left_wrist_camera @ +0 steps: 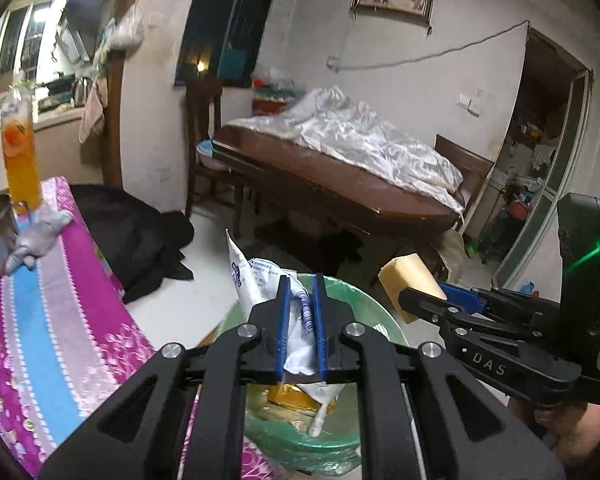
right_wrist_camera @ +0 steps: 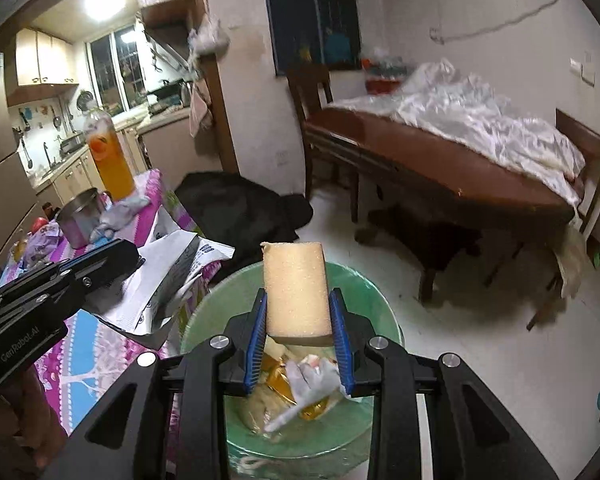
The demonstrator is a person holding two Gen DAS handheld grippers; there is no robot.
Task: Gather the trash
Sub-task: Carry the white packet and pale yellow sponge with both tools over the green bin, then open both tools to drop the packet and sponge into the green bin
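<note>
While the left gripper (left_wrist_camera: 300,312) pinches a crumpled white wrapper (left_wrist_camera: 256,280) over the green-lined trash bin (left_wrist_camera: 364,304) beside the counter (left_wrist_camera: 52,320) edge, the right gripper (right_wrist_camera: 300,336) clamps a yellow sponge (right_wrist_camera: 296,288) above the same bin, which holds other litter.

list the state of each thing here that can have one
left gripper: shut on the white wrapper
right gripper: shut on the yellow sponge, held over the bin
trash bin: open, green liner, partly filled with trash
orange drink bottle: upright on the table
metal pot: upright, no lid
</note>
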